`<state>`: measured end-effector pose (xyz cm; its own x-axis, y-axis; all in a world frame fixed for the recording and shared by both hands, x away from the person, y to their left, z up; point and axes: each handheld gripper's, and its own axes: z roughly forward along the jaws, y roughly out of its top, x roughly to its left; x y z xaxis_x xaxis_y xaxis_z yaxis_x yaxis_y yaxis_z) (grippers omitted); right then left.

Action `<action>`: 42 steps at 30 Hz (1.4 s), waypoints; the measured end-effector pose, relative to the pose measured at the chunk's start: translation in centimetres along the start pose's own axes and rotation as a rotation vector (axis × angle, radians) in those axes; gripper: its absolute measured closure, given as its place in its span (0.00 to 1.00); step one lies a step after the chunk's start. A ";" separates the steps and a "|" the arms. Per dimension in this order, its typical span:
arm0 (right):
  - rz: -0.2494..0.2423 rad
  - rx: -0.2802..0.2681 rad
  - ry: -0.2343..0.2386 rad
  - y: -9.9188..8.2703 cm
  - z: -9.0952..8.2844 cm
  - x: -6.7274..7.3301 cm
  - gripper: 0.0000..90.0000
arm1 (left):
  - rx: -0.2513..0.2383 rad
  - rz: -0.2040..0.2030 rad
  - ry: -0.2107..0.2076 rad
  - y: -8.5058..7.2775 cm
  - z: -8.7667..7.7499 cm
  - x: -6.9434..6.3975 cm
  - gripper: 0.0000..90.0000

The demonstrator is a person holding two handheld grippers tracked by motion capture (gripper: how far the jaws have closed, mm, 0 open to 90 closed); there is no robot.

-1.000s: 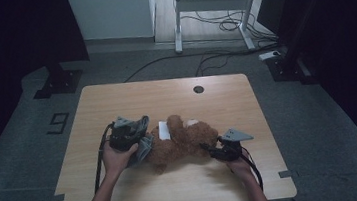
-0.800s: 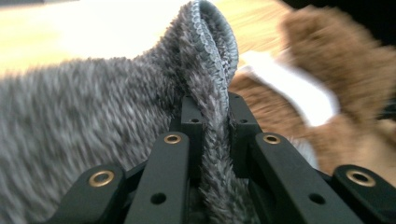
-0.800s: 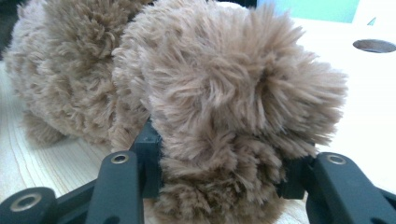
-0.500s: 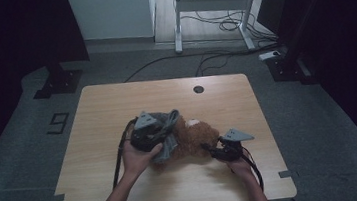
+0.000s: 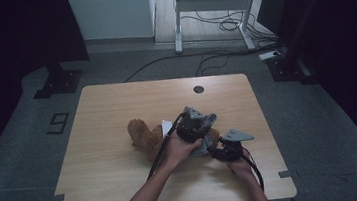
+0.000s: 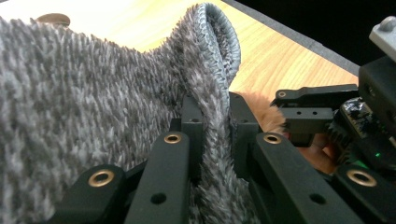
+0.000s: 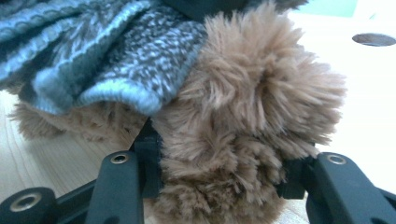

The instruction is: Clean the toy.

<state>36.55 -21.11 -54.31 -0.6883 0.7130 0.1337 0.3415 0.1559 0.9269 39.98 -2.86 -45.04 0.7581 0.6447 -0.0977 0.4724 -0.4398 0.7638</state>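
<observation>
A brown plush toy lies across the middle of the wooden table. My left gripper is shut on a grey knitted garment and holds it over the toy's right end. In the left gripper view the knit is pinched between the jaws, and brown fur shows just beyond. My right gripper sits right beside it, shut on a fluffy part of the plush toy. The garment drapes over the toy above the right gripper's jaws.
A small white tag or paper lies by the toy. A round hole sits near the table's far edge. Past the table stand a desk frame with cables and a black stand base on the floor.
My left gripper has carried the grey garment from the toy's left side rightward across it, ending close to the right gripper. The right gripper has stayed put on the toy.
</observation>
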 end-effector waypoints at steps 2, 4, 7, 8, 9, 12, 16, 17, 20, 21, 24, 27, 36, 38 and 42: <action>-0.001 0.000 0.000 0.0 0.0 0.0 0.53 | 0.009 0.032 0.039 -0.1 -0.4 0.0 0.89; -0.004 0.002 -0.002 0.1 0.0 0.1 0.53 | 0.025 0.071 0.098 -0.3 -1.1 0.1 0.89; -0.001 0.001 0.003 0.1 0.0 0.0 0.53 | 0.037 0.062 0.153 -1.4 -2.7 1.9 0.89; -0.002 -0.001 0.005 0.1 0.0 0.0 0.53 | 0.037 0.062 0.153 -1.4 -2.7 1.9 0.89; -0.004 -0.002 0.006 0.1 0.0 0.0 0.53 | 0.030 0.049 0.150 -1.7 -3.1 2.4 0.89; -0.007 -0.007 0.007 0.2 0.1 0.1 0.53 | -0.011 0.040 0.158 -2.4 -4.7 3.2 0.89; -0.007 -0.007 0.012 0.2 0.0 0.1 0.52 | -0.050 0.034 0.165 -3.1 -6.6 3.7 0.89; -0.008 -0.006 0.011 0.2 0.0 0.1 0.52 | -0.054 0.037 0.173 -3.2 -7.0 3.7 0.89; -0.006 -0.006 0.010 0.2 0.0 0.1 0.52 | -0.057 0.050 0.223 -3.4 -7.9 4.0 0.89; -0.003 -0.005 0.008 0.2 0.0 0.0 0.52 | -0.050 0.048 0.270 -3.6 -8.4 4.6 0.89; 0.005 -0.004 0.010 0.1 0.0 -0.1 0.52 | -0.043 0.014 0.261 -4.1 -8.7 5.6 0.89; 0.004 -0.003 0.010 0.1 -0.1 0.0 0.52 | -0.041 -0.031 0.256 -5.1 -9.1 6.9 0.89; 0.005 -0.005 0.008 0.1 0.0 0.0 0.52 | -0.007 -0.095 0.204 -4.8 -9.3 8.0 0.89; 0.006 -0.004 0.006 0.1 0.0 0.0 0.52 | -0.018 -0.096 0.165 -3.8 -8.5 7.2 0.89; 0.008 -0.004 0.006 0.0 -0.1 -0.2 0.52 | -0.025 -0.087 0.070 -2.5 -7.1 5.2 0.89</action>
<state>36.63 -21.27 -54.28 -0.6896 0.7099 0.1432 0.3445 0.1476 0.9271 39.56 6.04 -42.99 0.6810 0.7224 -0.1199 0.5228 -0.3649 0.7704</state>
